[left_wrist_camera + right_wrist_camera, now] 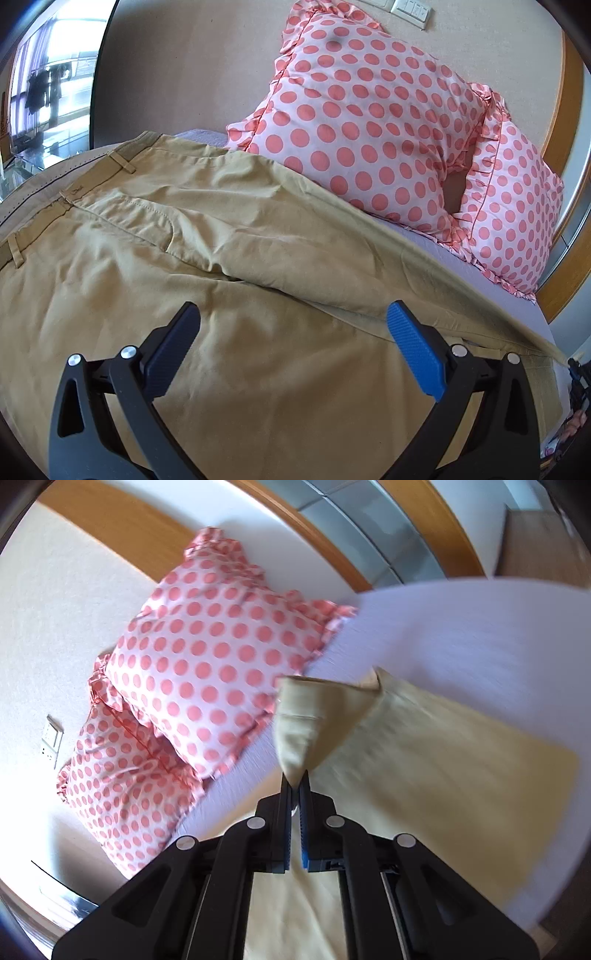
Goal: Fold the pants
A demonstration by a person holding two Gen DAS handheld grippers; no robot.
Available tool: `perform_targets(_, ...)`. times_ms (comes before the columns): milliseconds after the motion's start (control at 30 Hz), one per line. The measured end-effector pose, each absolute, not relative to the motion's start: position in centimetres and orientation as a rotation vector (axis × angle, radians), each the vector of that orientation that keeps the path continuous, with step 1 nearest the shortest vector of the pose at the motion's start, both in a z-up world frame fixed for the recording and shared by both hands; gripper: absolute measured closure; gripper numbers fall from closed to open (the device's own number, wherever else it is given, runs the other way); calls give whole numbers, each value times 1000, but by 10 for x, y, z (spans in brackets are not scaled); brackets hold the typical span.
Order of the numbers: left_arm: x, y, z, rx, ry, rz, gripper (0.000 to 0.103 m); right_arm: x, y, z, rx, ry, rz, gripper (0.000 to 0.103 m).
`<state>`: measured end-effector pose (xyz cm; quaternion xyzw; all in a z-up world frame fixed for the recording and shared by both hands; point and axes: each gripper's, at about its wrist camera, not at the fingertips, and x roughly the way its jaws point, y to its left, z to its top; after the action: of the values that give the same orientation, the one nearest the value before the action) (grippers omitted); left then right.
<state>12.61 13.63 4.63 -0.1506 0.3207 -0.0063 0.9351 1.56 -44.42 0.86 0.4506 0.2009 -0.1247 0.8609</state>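
Note:
Tan pants (pixel 184 266) lie spread on the bed, waistband with belt loops at the upper left, one leg running off to the right. My left gripper (pixel 295 321) is open and empty, hovering over the seat of the pants. In the right wrist view my right gripper (pixel 295 779) is shut on the hem end of a pants leg (pixel 306 720), which it holds lifted above the bed. The other pants leg (pixel 443 771) lies flat beneath it. This view is motion-blurred.
Two pink polka-dot pillows (pixel 369 122) (pixel 207 657) lean on the beige wall at the head of the bed. The lilac bed sheet (pixel 480 635) shows beyond the leg. A wooden frame (pixel 295 517) edges the wall. A wall switch (pixel 410 11) is above.

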Motion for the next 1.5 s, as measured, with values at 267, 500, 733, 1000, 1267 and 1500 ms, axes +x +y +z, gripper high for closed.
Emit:
perform_targets(267, 105, 137, 71, -263, 591, -18, 2, 11, -452, -12, 1078, 526, -241, 49)
perform_targets(500, 119, 164, 95, -275, 604, 23, 2, 14, -455, -25, 1098, 462, -176, 101)
perform_targets(733, 182, 187, 104, -407, 698, -5, 6, -21, -465, 0, 1024, 297, -154, 101)
perform_targets(1000, 299, 196, 67, -379, 919, 219, 14, -23, -471, -9, 1055, 287, -125, 102)
perform_targets(1267, 233, 221, 72, -490, 911, 130, 89, -31, -480, -2, 1038, 252, -132, 102)
perform_targets(1500, 35, 229, 83, -522, 784, 105, 87, -55, -498, -16, 1043, 277, -226, 101)
